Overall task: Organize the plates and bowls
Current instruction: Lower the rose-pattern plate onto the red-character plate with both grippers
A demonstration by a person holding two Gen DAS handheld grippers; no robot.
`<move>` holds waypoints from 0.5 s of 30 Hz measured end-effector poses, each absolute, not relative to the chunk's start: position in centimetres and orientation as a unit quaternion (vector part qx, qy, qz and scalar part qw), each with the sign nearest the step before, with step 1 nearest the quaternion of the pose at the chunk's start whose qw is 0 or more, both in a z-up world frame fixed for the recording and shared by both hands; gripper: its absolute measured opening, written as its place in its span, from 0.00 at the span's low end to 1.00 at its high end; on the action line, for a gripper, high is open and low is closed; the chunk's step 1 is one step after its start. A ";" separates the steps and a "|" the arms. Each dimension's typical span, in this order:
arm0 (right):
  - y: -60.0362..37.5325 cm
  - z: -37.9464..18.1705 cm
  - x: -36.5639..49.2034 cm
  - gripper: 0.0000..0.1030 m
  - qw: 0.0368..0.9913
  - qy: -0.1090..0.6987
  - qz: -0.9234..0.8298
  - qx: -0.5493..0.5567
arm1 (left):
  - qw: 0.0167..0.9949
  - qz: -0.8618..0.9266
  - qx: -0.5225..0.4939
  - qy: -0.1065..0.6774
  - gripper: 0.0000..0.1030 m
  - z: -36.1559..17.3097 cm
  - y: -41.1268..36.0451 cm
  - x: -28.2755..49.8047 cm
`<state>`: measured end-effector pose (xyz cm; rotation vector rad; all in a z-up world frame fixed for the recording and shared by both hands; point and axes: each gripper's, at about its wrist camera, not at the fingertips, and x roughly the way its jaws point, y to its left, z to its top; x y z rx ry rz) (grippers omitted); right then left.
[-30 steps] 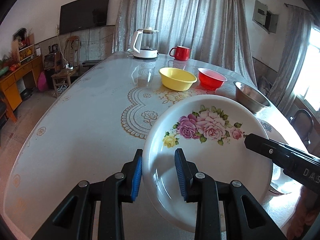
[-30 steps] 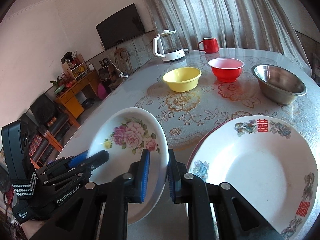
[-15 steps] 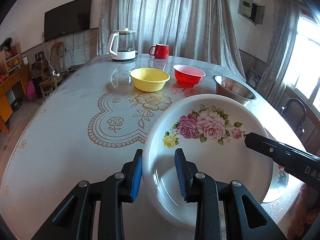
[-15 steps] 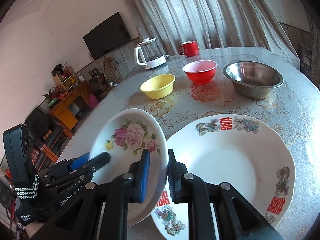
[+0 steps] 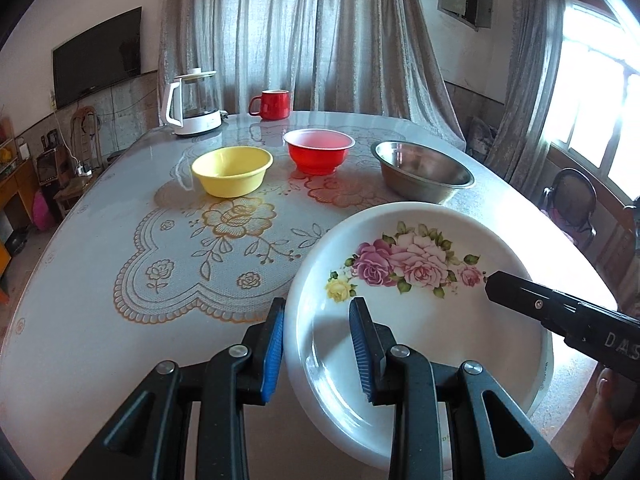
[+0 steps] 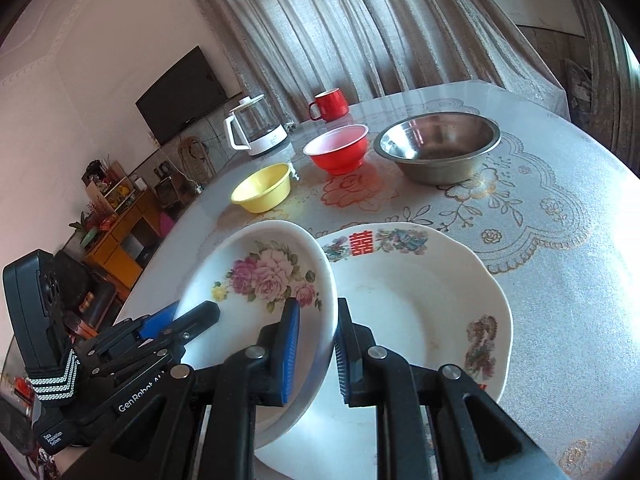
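A white plate with pink roses hangs tilted above the table, held by both grippers at opposite rims. My left gripper is shut on its near-left rim, blue pads on either side of the edge. My right gripper is shut on the other rim of the rose plate. Under it, on the table, lies a larger white plate with red characters, its left part covered by the rose plate. Behind stand a yellow bowl, a red bowl and a steel bowl.
A glass kettle and a red mug stand at the far end of the table. A chair is beyond the table's right edge. A television and low cabinets line the left wall.
Both grippers have carried the rose plate to the right across the table. It now overlaps the left part of the larger plate. Neither grip has changed.
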<state>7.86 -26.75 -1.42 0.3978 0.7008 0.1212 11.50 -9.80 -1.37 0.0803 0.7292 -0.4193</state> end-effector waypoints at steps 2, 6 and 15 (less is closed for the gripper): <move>-27.7 -1.7 7.8 0.16 0.915 0.342 0.055 0.206 | 0.909 -0.210 0.044 0.357 0.31 -1.5 -10.7 11.5; -29.5 -2.2 7.5 0.16 0.911 0.343 0.044 0.226 | 0.902 -0.223 0.055 0.366 0.31 -1.9 -12.6 11.7; -32.7 -3.7 7.3 0.16 0.897 0.363 0.019 0.252 | 0.889 -0.239 0.081 0.381 0.31 -3.1 -15.5 11.8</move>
